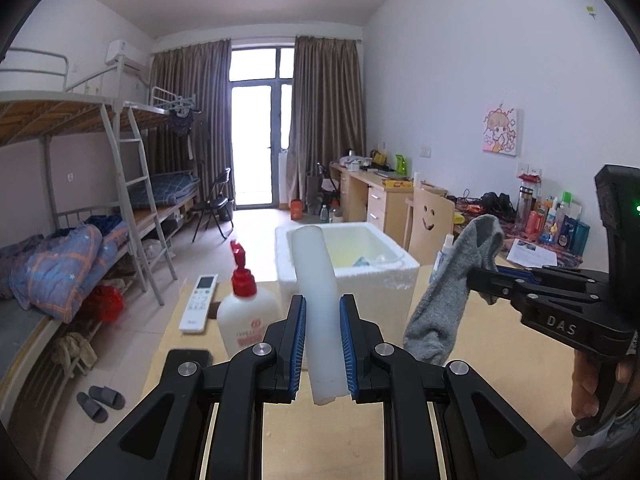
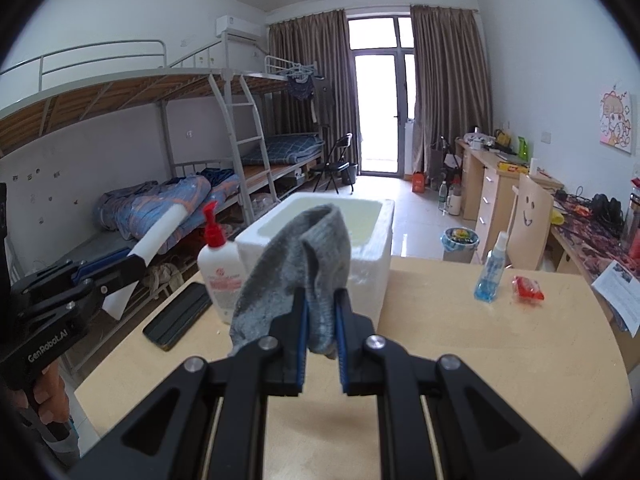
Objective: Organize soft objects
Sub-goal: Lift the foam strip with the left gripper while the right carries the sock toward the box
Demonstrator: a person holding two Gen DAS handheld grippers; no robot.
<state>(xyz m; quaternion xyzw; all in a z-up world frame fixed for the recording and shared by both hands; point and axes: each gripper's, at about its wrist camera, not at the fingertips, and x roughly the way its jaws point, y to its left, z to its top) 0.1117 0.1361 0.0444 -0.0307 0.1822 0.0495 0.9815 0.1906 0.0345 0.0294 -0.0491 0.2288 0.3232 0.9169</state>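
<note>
Gripping, left wrist view: the left gripper (image 1: pixel 323 350) pinches a white, soft-looking foam cylinder (image 1: pixel 316 304) between its blue-lined pads; the cylinder stands nearly upright, leaning slightly left at the top, and its lower end pokes out below the jaws.
Left gripper pose: it points forward and a little downward over the pale wooden table (image 1: pixel 500 360), toward the white polystyrene box (image 1: pixel 384 276) at the table's far edge.
Right gripper from this side: the right gripper (image 1: pixel 486 286) reaches in from the right edge, clamped on a grey knitted sock (image 1: pixel 452 296) that droops below its tips; a hand (image 1: pixel 592 384) wraps the black handle beneath it.
Nearby items: a white pump bottle with a red top (image 1: pixel 248 312) stands just left of the cylinder, with a white remote control (image 1: pixel 199 304) further left.
Holding, right wrist view: the right gripper (image 2: pixel 321 326) is closed on the grey sock (image 2: pixel 296 268), which bunches up above the pads and hangs to their left, in front of the polystyrene box (image 2: pixel 372 248).
Right gripper pose: it aims forward, tilted down over the table (image 2: pixel 480 340).
Left gripper from this side: the left gripper (image 2: pixel 134 260) enters from the left edge, holding the white cylinder (image 2: pixel 158 238) slanted up to the right; fingers of a hand (image 2: pixel 48 388) grasp its handle.
Table right half: a blue spray bottle (image 2: pixel 491 268) stands near a red wrapped packet (image 2: pixel 528 288).
</note>
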